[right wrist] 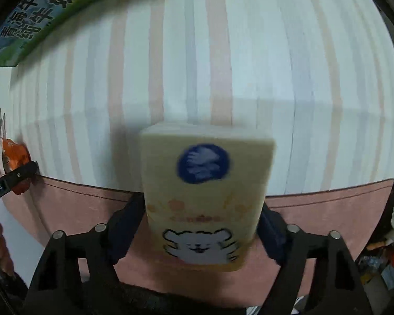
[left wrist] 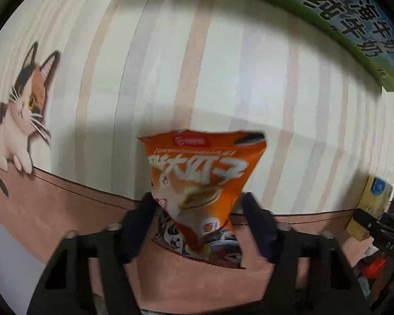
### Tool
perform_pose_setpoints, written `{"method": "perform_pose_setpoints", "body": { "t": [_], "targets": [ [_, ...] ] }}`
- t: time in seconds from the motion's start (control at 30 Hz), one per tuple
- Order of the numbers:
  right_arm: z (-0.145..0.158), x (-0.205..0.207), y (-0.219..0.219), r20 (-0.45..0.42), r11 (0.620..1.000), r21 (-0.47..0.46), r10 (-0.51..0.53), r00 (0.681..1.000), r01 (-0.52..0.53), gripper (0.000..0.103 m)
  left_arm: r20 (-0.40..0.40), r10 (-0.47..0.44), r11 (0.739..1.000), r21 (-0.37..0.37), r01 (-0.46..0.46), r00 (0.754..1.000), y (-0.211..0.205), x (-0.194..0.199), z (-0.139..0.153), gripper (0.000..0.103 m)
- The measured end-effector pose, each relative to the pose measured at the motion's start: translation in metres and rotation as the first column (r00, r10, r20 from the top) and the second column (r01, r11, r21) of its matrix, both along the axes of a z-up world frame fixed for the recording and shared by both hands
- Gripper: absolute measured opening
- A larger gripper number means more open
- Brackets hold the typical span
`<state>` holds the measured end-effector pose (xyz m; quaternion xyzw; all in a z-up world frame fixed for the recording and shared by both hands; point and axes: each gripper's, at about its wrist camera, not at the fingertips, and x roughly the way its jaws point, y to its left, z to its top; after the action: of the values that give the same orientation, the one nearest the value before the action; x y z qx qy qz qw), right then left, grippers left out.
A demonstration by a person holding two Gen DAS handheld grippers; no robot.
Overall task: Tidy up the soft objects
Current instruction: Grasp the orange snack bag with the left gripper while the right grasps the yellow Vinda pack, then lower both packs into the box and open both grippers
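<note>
My left gripper is shut on an orange snack bag and holds it upside down over the striped storage box. My right gripper is shut on a pale yellow tissue pack with a blue round logo and a white bear, over the same box. The tissue pack also shows at the right edge of the left wrist view. The snack bag shows small at the left of the right wrist view.
The box has a pink fabric rim and a printed calico cat on its side. A green and blue milk carton box stands behind it, also in the right wrist view. Clutter lies at the far right.
</note>
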<state>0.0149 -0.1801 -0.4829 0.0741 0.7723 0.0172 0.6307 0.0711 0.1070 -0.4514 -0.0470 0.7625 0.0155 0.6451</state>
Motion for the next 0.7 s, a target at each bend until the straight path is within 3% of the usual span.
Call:
{"method": "perform_pose_setpoints", "body": {
  "t": [0.07,0.23,0.37,0.5,0.6,0.7],
  "targets": [
    [0.002,0.001,0.004,0.012,1.0,-0.026,0.017,1.0,-0.017,0.067,0.006,0.013,1.0,-0.004,-0.013,1.0,-0.002,0.004,0.002,0.046],
    [0.018,0.001,0.014,0.031,0.999,0.053,0.01,0.999,-0.012,0.066,0.035,0.02,1.0,-0.005,-0.02,0.999,-0.009,0.006,0.026,0.043],
    [0.089,0.013,0.025,0.139,0.986,0.164,0.02,0.99,-0.043,0.066,0.154,-0.034,0.997,-0.062,0.044,0.987,-0.036,0.015,0.097,0.043],
    [0.168,0.051,0.037,0.282,0.97,0.22,0.038,0.959,-0.104,0.066,0.303,-0.096,0.987,-0.093,0.129,0.948,-0.064,0.063,0.184,0.043],
    [0.207,0.094,0.045,0.351,0.966,0.221,0.051,0.935,-0.136,0.066,0.35,-0.116,0.986,-0.075,0.152,0.929,-0.068,0.105,0.214,0.043],
    [0.211,0.145,0.053,0.363,0.971,0.184,0.075,0.929,-0.151,0.066,0.337,-0.12,0.989,-0.04,0.142,0.934,-0.067,0.147,0.205,0.043]
  ]
}}
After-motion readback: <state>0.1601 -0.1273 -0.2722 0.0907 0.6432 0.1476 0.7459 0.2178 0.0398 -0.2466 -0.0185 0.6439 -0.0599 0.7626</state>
